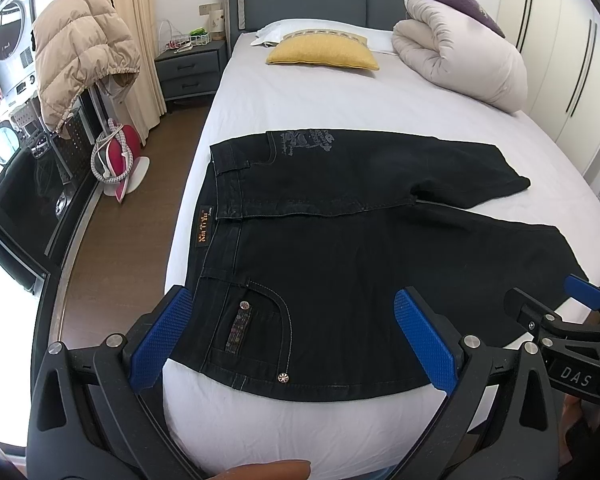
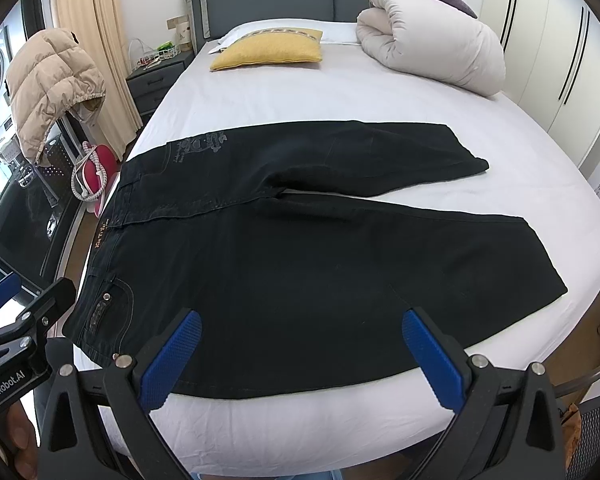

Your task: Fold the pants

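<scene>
A pair of black denim pants (image 1: 340, 248) with pale contrast stitching, metal rivets and a grey embroidered pocket lies flat on the smooth white bed sheet (image 1: 300, 104), waistband toward the left tool (image 1: 300, 340) and both legs spread apart toward the right tool (image 2: 304, 360). Each black-framed tool hovers low over the near edge of the bed, its blue, finely ridged pads (image 1: 162, 340) set wide apart around nothing, the pants just ahead and below. An orange waistband label reads roughly "Xia Yi Yu", and the tool bodies show "DAS" and "GenRobot.AI".
</scene>
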Demonstrator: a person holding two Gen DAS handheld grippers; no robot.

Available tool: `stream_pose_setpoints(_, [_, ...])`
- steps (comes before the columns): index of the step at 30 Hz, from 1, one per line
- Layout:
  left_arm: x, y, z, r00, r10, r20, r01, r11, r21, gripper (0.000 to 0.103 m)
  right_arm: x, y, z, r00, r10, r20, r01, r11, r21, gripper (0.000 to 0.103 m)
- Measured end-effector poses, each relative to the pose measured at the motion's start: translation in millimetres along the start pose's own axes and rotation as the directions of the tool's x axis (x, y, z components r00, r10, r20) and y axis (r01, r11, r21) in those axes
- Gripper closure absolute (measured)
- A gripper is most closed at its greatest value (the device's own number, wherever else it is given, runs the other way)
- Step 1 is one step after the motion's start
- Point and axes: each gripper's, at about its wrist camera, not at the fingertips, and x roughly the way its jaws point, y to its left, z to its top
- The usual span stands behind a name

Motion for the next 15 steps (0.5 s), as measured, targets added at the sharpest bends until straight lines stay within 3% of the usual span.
stream_pose_setpoints(15, [6.1,4.0,-1.0,1.000,0.002,-0.005,-0.002,1.000,-0.005,0.000,-0.3,0.9,-0.9,1.000,0.000,-0.003,0.000,1.000,-0.001,0.000])
